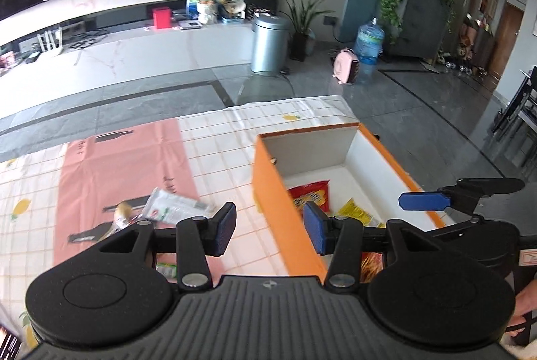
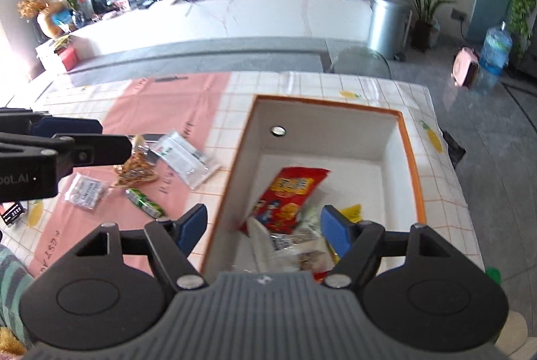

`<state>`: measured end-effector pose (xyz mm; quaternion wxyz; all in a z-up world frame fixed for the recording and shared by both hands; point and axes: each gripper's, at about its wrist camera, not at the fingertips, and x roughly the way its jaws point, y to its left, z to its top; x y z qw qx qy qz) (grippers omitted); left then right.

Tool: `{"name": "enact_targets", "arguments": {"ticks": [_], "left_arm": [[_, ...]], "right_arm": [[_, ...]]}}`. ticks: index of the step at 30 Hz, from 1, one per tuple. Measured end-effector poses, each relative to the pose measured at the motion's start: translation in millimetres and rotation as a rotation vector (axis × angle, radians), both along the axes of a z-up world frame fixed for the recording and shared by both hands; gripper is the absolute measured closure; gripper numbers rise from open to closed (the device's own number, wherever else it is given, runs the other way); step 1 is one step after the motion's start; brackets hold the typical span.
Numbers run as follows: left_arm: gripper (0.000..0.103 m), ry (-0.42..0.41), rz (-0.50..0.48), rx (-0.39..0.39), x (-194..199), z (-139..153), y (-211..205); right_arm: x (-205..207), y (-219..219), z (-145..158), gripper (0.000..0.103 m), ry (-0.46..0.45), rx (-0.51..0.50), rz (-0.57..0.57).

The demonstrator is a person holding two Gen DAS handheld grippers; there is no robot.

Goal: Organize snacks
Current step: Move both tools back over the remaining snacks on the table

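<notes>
Remaining outside box (image 2: 411, 155): four snacks (image 2: 136, 167)

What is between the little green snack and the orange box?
Only bare checked tablecloth lies between the green snack and the orange box, seen from the right wrist.

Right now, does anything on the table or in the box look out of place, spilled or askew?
Nothing looks spilled or damaged. Several snack packets still lie scattered at odd angles on the pink mat, outside the orange box. Inside it, the red packet leans askew on a loose pile. Both the left gripper and right gripper are open, empty.
</notes>
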<state>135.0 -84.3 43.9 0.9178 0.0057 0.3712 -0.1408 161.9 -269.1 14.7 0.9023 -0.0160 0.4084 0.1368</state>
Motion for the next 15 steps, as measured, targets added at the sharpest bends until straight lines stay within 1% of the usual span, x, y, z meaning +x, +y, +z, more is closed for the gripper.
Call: {"name": "enact_targets", "arguments": {"ticks": [4,8,12,15], "left_arm": [[0.048,-0.022,0.055,0.031,-19,-6,20],[0.042,-0.029,0.129,0.002,-33,-10,51],[0.042,-0.026,0.186,0.000,-42,-18,77],[0.042,-0.013,0.224,-0.008,-47,-26,98]], "right_arm": [[-26,24,2,0.031,-0.048,0.048,0.007],[-51,52,0,0.031,-0.120,0.054,-0.008],[-68,78,-8,0.031,-0.175,0.050,-0.038],[-73,93,-16,0.031,-0.186,0.057,-0.054]]}}
